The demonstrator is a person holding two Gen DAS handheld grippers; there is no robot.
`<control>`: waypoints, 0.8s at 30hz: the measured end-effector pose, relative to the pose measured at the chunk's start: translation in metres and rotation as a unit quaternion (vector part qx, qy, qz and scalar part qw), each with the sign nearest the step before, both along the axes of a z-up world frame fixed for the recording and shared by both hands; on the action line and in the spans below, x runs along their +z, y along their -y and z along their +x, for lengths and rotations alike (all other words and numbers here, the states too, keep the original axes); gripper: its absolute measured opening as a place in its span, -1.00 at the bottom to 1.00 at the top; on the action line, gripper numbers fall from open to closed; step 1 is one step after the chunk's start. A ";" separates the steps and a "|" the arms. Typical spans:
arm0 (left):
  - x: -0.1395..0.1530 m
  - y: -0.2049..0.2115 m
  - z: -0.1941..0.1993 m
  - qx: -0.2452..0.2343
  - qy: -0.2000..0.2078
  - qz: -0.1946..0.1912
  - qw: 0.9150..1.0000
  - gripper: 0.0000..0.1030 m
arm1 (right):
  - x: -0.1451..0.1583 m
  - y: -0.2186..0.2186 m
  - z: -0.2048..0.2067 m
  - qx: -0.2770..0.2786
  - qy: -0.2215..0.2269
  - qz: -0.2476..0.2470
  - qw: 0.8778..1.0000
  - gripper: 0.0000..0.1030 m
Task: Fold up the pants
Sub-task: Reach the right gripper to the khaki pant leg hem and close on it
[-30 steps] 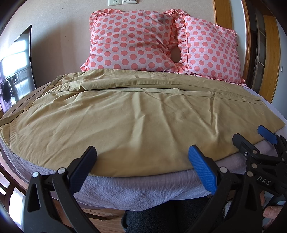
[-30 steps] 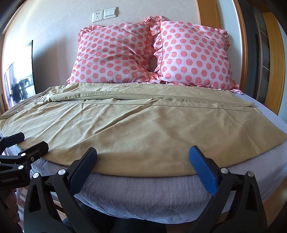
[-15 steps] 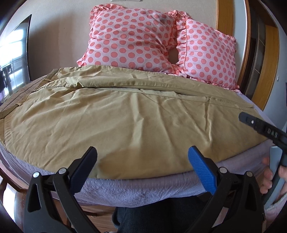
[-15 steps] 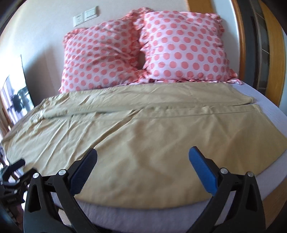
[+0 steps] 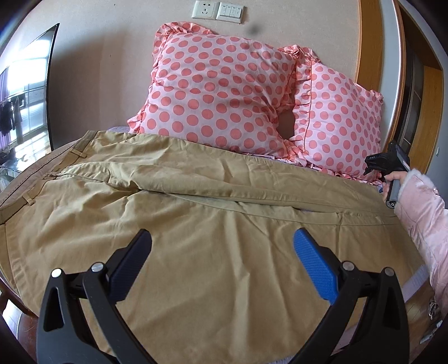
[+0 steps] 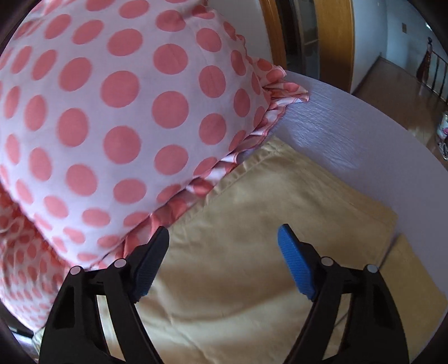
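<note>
Tan cotton pants [image 5: 173, 224] lying flat across the lavender-sheeted bed [image 6: 350, 131], hems near its right edge. Left gripper [image 5: 222, 252] hovering wide open, empty. Right gripper [image 6: 224, 249], also gaping and empty, has swung from the near edge to the polka-dot pillow [image 6: 112, 126].

— Any words, brands or numbers to read?

— None legible in either view.

— Nothing on the wall socket [image 5: 205, 9] or the switch plate [image 5: 231, 11]?

— Plain white faces, showing only socket holes and rocker switches; no lettering to make out.

— And on the left gripper [image 5: 222, 238] or the right gripper [image 6: 224, 232]?

— Black frames, silver rivets, ribbed blue pads; no readable marking on any of them.
</note>
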State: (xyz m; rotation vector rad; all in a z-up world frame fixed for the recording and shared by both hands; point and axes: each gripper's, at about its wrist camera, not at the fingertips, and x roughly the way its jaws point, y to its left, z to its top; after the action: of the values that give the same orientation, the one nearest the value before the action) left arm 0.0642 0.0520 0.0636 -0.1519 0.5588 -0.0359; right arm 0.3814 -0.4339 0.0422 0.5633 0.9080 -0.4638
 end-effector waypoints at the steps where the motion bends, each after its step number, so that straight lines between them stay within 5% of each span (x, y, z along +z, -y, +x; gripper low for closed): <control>1: 0.000 -0.002 0.005 0.003 -0.004 -0.001 1.000 0.96 | -0.005 0.004 0.013 -0.019 -0.014 -0.012 1.000 0.41; 7: -0.009 -0.018 0.027 0.019 -0.026 -0.021 0.999 0.96 | -0.031 0.007 0.054 -0.050 -0.072 -0.072 0.994 0.31; 9: -0.013 -0.021 0.030 0.017 -0.034 -0.029 0.999 0.96 | -0.036 0.006 0.052 -0.048 -0.067 -0.097 0.992 0.10; 12: -0.016 -0.022 0.028 0.012 -0.034 -0.033 0.999 0.96 | -0.040 0.023 0.031 -0.046 -0.026 -0.082 0.995 -0.77; 14: -0.016 -0.024 0.025 0.008 -0.030 -0.038 0.999 0.96 | -0.041 0.041 0.008 -0.043 0.020 -0.011 0.999 -0.91; 21: -0.009 -0.035 0.013 0.002 -0.004 -0.077 0.997 0.96 | -0.011 0.054 -0.126 -0.008 0.193 0.114 0.974 -0.94; 24: -0.001 -0.039 0.012 0.000 0.015 -0.079 0.997 0.96 | -0.005 0.045 -0.207 0.001 0.223 0.137 0.965 -0.95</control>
State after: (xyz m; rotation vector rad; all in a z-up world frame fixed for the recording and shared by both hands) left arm 0.0764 0.0913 0.0626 -0.3047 0.5265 -0.0821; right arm 0.1749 -0.4790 0.0369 0.8792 0.5412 -0.1932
